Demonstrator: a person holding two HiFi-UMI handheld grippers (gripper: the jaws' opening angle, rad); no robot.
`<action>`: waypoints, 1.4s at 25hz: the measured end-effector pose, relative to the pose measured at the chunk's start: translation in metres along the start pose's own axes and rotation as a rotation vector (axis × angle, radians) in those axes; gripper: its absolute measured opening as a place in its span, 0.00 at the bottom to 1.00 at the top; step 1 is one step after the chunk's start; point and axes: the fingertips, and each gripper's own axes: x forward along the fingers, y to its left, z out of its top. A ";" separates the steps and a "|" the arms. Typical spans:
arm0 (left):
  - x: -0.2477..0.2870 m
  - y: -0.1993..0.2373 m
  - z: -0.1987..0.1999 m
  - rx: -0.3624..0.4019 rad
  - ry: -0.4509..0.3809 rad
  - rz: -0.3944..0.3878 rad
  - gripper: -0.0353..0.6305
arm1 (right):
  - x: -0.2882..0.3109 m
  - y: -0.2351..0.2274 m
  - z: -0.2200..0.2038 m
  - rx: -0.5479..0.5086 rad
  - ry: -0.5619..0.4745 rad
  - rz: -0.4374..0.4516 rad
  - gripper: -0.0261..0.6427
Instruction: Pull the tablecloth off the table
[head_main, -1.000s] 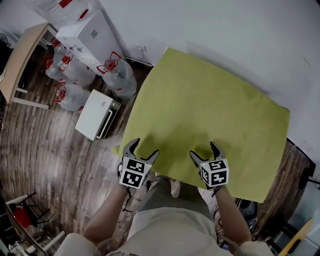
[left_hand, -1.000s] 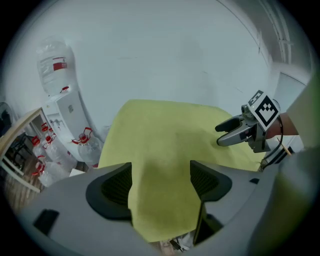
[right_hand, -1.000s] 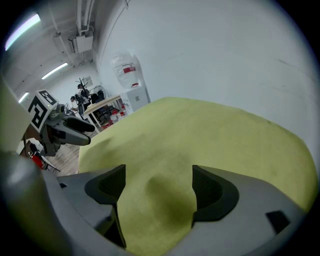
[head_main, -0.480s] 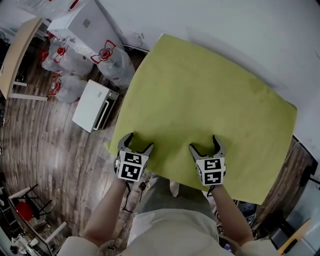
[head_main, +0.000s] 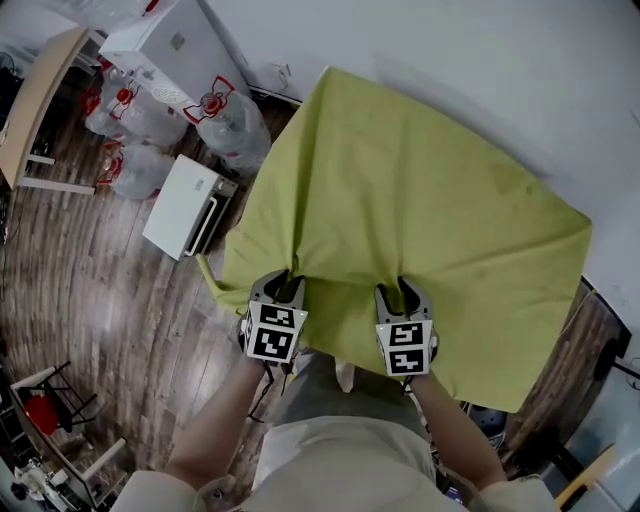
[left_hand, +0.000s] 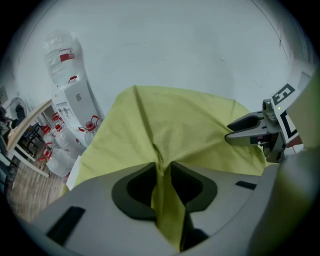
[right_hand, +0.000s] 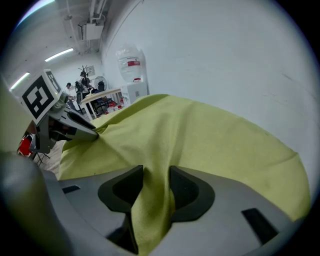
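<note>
Bunching at lower centre, yellow-green fabric tablecloth (head_main: 420, 190) is pinched by left gripper (head_main: 283, 287) and right gripper (head_main: 402, 291), jaws having just closed on it.

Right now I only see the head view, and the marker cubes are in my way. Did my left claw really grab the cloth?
Observer: Yes. The left claw has just been closing. Its own view shows the cloth bunched into a fold and pinched inside it.
Operator: And my other one?
Observer: The right claw has just been closing as well. Its view shows another fold squeezed tight inside it.
</note>
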 end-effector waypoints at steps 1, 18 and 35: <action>0.001 -0.003 0.000 -0.012 0.006 -0.005 0.17 | 0.001 0.002 0.000 -0.003 0.010 0.003 0.30; -0.099 0.010 0.087 -0.061 -0.254 -0.028 0.09 | -0.104 -0.020 0.105 0.327 -0.306 0.154 0.08; -0.324 0.011 0.262 0.069 -0.784 0.062 0.09 | -0.362 0.023 0.321 0.134 -0.922 0.335 0.08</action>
